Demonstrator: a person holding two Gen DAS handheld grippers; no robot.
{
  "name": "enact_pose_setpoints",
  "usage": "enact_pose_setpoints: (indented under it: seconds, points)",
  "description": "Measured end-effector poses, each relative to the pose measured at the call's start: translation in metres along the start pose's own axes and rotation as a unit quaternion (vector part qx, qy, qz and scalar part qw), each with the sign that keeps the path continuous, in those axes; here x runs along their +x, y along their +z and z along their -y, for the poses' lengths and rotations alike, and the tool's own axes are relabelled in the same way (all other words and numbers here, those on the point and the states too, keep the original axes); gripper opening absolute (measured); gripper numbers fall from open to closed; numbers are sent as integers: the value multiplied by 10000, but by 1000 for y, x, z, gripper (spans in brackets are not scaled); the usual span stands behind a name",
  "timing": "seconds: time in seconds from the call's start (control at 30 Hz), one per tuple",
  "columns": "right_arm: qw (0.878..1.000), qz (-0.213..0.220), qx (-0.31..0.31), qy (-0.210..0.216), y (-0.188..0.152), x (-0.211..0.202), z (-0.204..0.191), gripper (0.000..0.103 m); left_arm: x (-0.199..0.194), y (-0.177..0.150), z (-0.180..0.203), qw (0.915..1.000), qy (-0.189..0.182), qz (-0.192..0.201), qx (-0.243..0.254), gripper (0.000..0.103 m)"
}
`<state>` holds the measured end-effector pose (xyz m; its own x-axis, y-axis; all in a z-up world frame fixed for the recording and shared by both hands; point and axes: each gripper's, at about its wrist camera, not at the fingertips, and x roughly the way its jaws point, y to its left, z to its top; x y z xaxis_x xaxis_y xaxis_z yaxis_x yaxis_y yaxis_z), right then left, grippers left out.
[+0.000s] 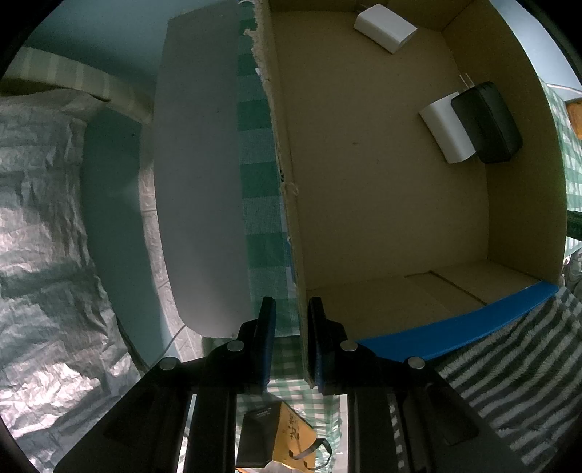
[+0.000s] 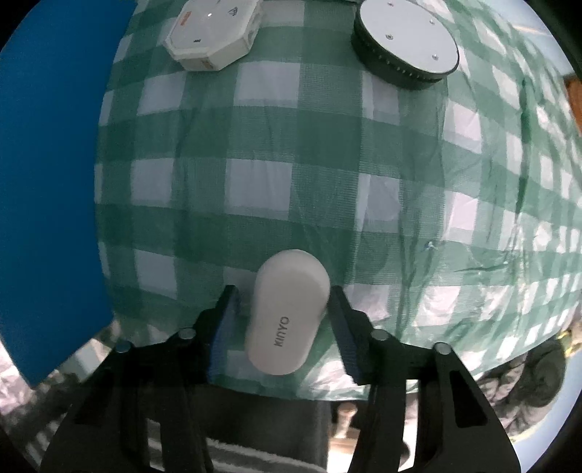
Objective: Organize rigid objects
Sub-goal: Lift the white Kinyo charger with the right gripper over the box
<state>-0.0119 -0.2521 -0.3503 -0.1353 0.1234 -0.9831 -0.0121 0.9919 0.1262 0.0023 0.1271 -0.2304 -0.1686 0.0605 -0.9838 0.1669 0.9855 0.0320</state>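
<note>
The left gripper (image 1: 291, 342) was clenched on the ragged corrugated wall of the open brown cardboard box (image 1: 382, 203), one blue-padded finger (image 1: 267, 338) outside it and the other inside. On the box's smooth floor lay a white rectangular plastic adapter (image 1: 385, 27) near the far corner, and a second white block-shaped charger (image 1: 445, 132) touching a matte black rounded case (image 1: 485, 122) by the right wall. The right gripper (image 2: 282, 324) stood released, its ribbed pads either side of a glossy white pill-shaped plastic device marked KINYO (image 2: 285, 316), which rested on the green-and-white checked tablecloth (image 2: 291, 163). Well beyond it sat a white octagonal plastic device (image 2: 211, 36) and a round black disc with a pale flat top (image 2: 405, 45).
</note>
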Motion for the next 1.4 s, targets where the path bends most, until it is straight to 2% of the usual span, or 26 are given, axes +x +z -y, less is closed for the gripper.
enact_pose_setpoints:
  seconds: [0.1,0.27,0.73,0.97,1.07,1.4]
  points:
    - [9999,12,-111,-83,-5,2,-4,38,0,1,0,10000,-7,3,3,18]
    - [9997,26,-221,26,-8,2,-1,37,1,1,0,10000,-16,1,4,18]
    - [9958,433,-778,213,-2,-54,-18,37,2,2,-1,10000,-13,-6,0,18]
    - [9912,617,-1078,448,11,-85,-30,37,3,2,-1,10000,-29,-2,-19,18]
    - [9881,725,-1262,500,15,-101,-38,37,3,1,-3,10000,-49,2,-42,18]
    - [9707,1102,-1981,792,25,-158,-101,37,3,0,-2,10000,-15,8,-42,18]
